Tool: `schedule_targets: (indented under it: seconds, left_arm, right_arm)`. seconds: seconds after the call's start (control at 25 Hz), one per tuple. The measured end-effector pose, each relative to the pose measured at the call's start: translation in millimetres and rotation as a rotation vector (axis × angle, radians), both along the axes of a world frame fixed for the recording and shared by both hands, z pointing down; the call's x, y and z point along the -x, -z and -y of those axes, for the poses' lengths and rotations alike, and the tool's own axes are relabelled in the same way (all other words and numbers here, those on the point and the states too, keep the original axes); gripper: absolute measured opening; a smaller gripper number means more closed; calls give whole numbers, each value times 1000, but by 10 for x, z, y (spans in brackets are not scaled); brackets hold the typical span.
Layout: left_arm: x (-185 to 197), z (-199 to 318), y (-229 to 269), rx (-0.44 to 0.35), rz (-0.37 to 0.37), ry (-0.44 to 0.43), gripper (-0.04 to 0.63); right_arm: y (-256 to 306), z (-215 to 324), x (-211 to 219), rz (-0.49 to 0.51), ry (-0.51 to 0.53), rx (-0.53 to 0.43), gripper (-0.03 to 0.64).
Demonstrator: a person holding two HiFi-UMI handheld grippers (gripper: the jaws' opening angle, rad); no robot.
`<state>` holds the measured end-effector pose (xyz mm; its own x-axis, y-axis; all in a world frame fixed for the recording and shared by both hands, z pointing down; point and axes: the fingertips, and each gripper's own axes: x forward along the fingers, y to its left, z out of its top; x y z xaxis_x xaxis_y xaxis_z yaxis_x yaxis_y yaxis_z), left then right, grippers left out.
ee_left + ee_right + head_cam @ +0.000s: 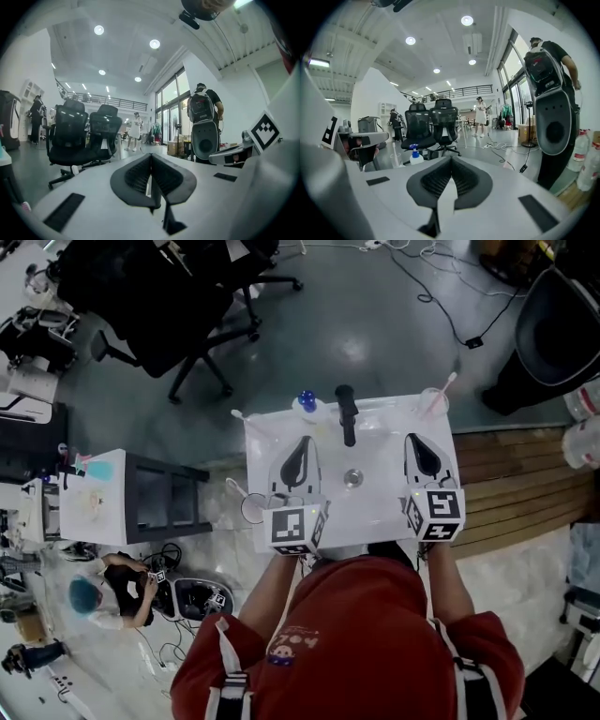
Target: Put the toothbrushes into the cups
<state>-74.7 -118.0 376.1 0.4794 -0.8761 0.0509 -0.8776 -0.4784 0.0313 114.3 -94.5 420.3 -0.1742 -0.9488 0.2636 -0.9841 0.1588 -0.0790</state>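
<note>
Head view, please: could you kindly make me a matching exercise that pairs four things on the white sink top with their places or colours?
Things:
1. spray bottle
2. faucet
3. cup
4. drain

Descriptions:
A. at the far right corner, holding a pink toothbrush
B. silver, nearer the person than the faucet
C. black, at the middle of the far edge
D. blue top, just left of the faucet

Pairs: 1-D, 2-C, 3-A, 4-B
</note>
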Motion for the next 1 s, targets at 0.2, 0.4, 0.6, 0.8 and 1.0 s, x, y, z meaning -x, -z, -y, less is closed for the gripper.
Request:
schedule_targets:
  seconds: [0.2,0.4,0.6,0.8,1.0]
  left_arm:
    - [-85,78,363,-112,-10,-6,20]
    - [-47,222,811,-156,-7,28,20]
    - [54,153,1303,-204,-34,35,20]
    - [102,104,1681,-328,5,52,20]
    - [208,112,1729,-340,-16,93,20]
  right_arm:
    - [468,85,-286,-22,-48,-79,11]
    - [1097,236,-436,-65,-72,-239,11]
    - [1606,166,-397,-68,-84,-363,11]
    - [1885,226,-323,-44,-65,-442,11]
    - [1989,224,-252,-94,-49,-493,11]
